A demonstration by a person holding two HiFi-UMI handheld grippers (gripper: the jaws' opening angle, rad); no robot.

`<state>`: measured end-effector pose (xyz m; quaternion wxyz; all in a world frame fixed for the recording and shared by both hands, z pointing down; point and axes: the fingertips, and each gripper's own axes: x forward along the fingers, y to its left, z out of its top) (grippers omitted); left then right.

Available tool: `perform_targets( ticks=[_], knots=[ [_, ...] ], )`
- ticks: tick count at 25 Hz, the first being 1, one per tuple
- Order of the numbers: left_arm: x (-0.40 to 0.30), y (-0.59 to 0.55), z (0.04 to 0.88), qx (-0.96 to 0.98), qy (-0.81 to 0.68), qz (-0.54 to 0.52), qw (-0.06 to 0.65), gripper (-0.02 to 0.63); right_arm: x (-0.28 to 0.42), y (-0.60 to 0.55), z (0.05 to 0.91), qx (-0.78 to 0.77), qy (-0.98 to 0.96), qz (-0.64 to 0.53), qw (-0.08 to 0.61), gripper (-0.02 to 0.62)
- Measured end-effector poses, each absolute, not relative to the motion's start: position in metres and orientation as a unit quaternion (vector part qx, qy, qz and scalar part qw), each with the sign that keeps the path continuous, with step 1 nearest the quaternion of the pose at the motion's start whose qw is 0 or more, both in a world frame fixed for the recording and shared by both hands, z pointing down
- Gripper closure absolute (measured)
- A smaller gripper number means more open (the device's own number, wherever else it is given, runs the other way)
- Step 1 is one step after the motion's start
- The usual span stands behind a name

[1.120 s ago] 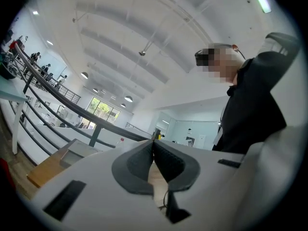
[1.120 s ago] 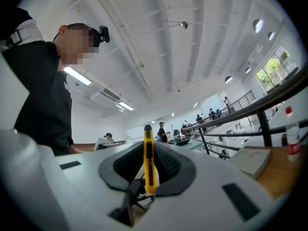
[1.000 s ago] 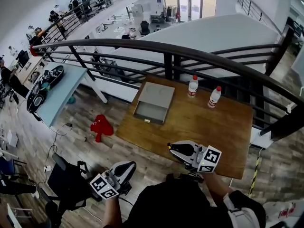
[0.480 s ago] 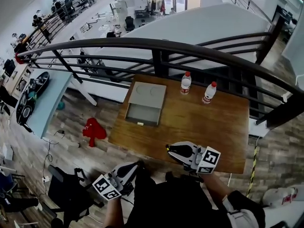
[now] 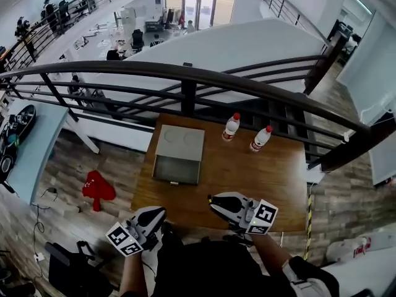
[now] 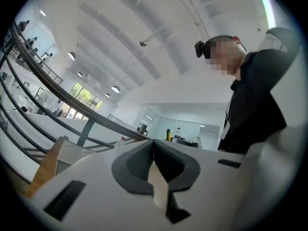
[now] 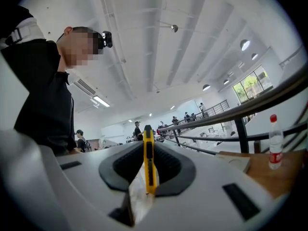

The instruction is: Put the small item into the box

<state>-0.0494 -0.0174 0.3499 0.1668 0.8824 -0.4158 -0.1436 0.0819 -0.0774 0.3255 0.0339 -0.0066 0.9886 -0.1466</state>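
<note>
Leftward and toward the middle of the head view was where the table (image 5: 247, 172) had shifted over the last second, as the person's viewpoint swung. It stood squarer ahead, and both grippers had stayed low at its near edge.

The right gripper (image 5: 213, 199) was clamped on the small item, a slim yellow tool (image 7: 148, 162) standing edge-on between the dark pads, its tip poking up past them. It looked like a plastic utility knife, though the frames did not settle that. The left gripper (image 6: 154, 150) was clenched with nothing between its jaws, hanging off the table's near-left corner.

The grey box (image 5: 176, 181) lay open on the far-left part of the table, well apart from the held tool. Two bottles (image 5: 231, 127) (image 5: 260, 138) stood to its right near the railing.

Judged by its look, the tool would be light and stiff, with smooth flat sides that could slip or pivot under a loose pinch. The hold on its two broad faces, partway along its length, seemed the sound one, since the pads bore on the flats and not the narrow edges. If it did carry a blade, the tip end was best kept clear of the pads. Being so light, it would probably drop cleanly into the open tray once let go low over it.
</note>
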Motion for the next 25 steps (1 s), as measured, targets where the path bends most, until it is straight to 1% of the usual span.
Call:
perform_targets(
  ticks=[4,11,15,18,22,25],
  knots=[
    [-0.096,-0.036,0.346,0.886,-0.409,-0.154,0.154,0.591,0.046,-0.084,0.315,-0.026,0.991,-0.128,0.019,0.523],
    [-0.159,-0.061,0.368,0.885,-0.393,-0.168,0.184,0.591,-0.010,-0.091,0.317,-0.071,0.994,-0.077,-0.034,0.523],
    [-0.168,-0.067,0.387,0.891,-0.367,-0.169,0.205,0.591,-0.034,-0.096,0.324,-0.084,0.992,-0.067,-0.063,0.523],
    [-0.173,-0.071,0.403,0.893,-0.358,-0.171,0.215,0.591,-0.054,-0.098,0.329,-0.079,0.992,-0.034,-0.091,0.523],
    [-0.179,-0.078,0.423,0.892,-0.358,-0.165,0.220,0.591,-0.074,-0.106,0.360,-0.068,0.985,-0.019,-0.160,0.523],
    [-0.184,-0.084,0.437,0.890,-0.371,-0.156,0.215,0.591,-0.089,-0.120,0.387,-0.050,0.983,-0.031,-0.176,0.523]
  ],
)
